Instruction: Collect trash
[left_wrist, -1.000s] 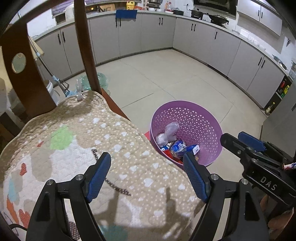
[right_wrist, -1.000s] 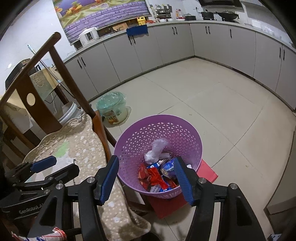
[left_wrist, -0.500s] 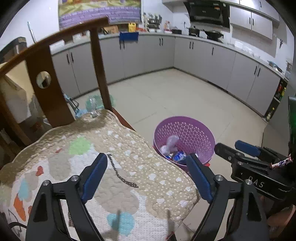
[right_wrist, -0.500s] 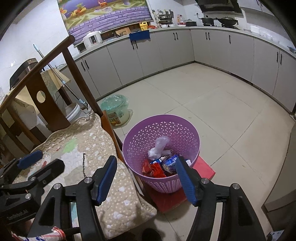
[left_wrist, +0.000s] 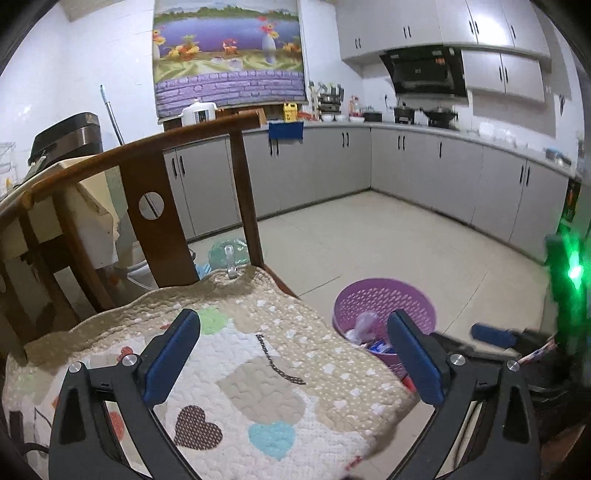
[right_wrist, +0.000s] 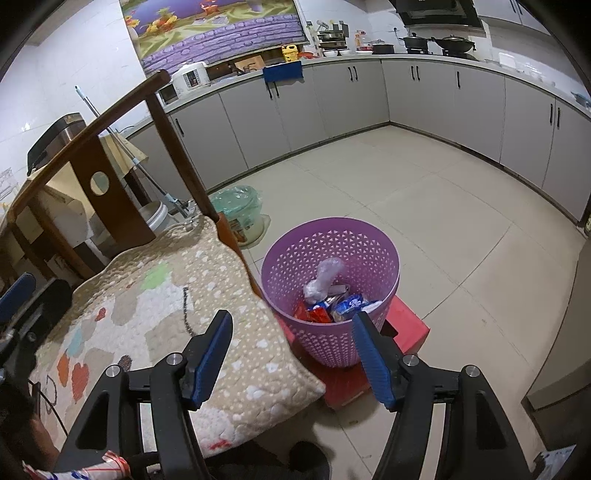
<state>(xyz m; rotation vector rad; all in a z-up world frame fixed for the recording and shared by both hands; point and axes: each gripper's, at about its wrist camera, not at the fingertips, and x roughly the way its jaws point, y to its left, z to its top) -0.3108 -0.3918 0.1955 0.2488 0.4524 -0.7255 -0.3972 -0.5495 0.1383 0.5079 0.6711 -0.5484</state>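
Both tongs hold nothing: the left tongs (left_wrist: 293, 354), jaws just widened, gape above the quilted cushion (left_wrist: 258, 376); the right tongs (right_wrist: 291, 354) stand spread. Wrappers (right_wrist: 332, 306) lie in the purple basket (right_wrist: 332, 240), on a red stand (right_wrist: 406, 328) beside the wooden chair (right_wrist: 110, 192).

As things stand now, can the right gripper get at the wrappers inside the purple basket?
Probably yes. The right gripper is open and empty, and the purple basket has no lid, so the wrappers lie uncovered; only its near rim stands between them.
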